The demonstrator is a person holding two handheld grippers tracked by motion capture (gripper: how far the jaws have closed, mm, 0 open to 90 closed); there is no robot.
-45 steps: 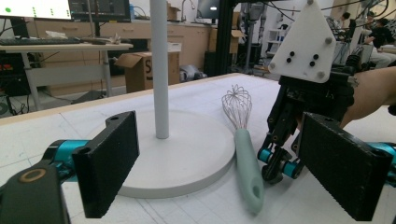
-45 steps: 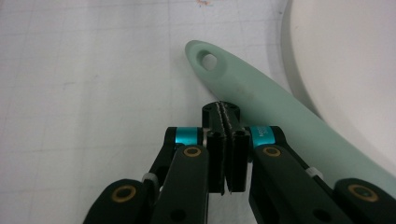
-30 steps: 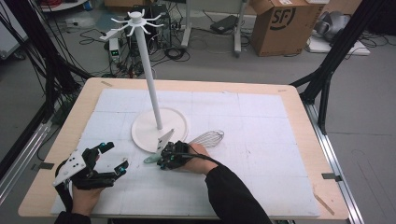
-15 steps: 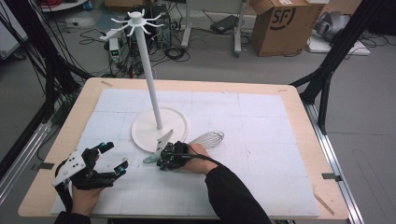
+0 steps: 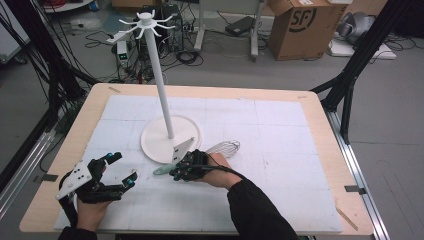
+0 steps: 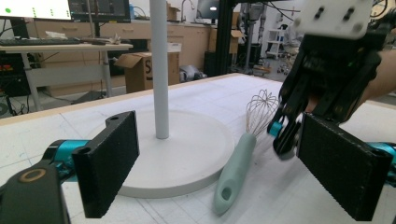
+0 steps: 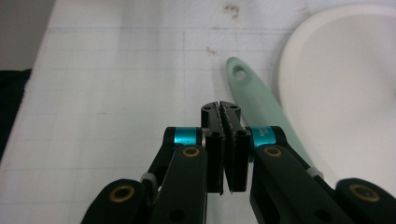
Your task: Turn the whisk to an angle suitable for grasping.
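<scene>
Whisk (image 6: 239, 161) with mint-green handle and wire loops lies beside empty closed right tongs (image 7: 226, 112); left tongs (image 6: 224, 158) gape open.

The right tool (image 5: 176, 172) hovers closed over the whisk (image 5: 220, 149) beside the stand's base (image 5: 155, 145).

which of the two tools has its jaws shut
The right tool, above the mint whisk handle: its jaws are pressed together with nothing between them. The left tool stands wide open, off to the side.

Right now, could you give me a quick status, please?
Left gripper open, idle. Right gripper shut, empty, above whisk. Whisk flat beside stand base.
</scene>
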